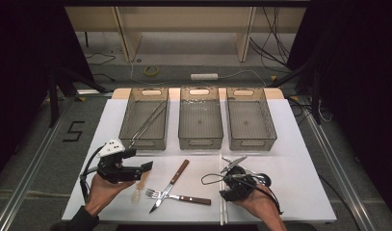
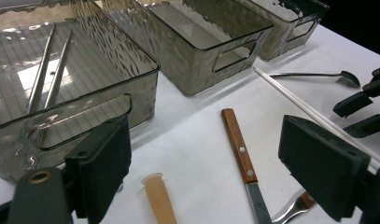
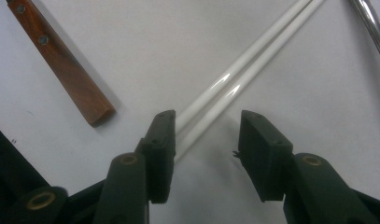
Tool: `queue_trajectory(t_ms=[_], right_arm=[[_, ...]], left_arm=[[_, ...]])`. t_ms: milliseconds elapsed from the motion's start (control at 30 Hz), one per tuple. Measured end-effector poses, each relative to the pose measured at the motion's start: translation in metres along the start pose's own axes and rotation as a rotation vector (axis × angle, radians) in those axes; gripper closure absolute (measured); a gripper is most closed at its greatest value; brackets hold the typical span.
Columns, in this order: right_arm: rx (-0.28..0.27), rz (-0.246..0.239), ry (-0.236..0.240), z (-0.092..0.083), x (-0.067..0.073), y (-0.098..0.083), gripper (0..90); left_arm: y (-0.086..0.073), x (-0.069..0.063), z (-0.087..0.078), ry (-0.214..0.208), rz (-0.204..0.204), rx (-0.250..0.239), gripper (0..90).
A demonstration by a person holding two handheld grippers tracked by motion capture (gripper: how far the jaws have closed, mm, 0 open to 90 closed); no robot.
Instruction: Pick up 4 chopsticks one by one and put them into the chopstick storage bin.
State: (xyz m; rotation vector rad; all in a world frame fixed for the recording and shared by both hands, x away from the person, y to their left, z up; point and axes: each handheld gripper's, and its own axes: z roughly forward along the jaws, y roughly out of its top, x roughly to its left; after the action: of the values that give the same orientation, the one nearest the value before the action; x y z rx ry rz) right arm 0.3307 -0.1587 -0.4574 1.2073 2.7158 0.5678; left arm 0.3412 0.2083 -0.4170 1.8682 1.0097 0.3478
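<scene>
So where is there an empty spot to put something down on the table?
The middle bin and right bin are bare inside; the left bin holds metal tongs. The white table is bare right of the right gripper. It is crowded between the grippers: knife, fork, white chopsticks.

Both my grippers low over the table, jaws apart.
My left gripper (image 1: 146, 167) lies level, pointing right, jaws spread wide; my right gripper (image 3: 206, 140) tips steeply down, jaws partly parted, pads pressing nothing.
</scene>
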Motion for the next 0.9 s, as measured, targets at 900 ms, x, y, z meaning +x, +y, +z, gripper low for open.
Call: queue_trajectory(t_ms=[900], right_arm=[[0.068,-0.021,-0.019,0.0051,0.0049,0.0009,57.6]], left_arm=[[-0.0016,-0.0008,-0.002,0.007,0.011,-0.002,16.7]])
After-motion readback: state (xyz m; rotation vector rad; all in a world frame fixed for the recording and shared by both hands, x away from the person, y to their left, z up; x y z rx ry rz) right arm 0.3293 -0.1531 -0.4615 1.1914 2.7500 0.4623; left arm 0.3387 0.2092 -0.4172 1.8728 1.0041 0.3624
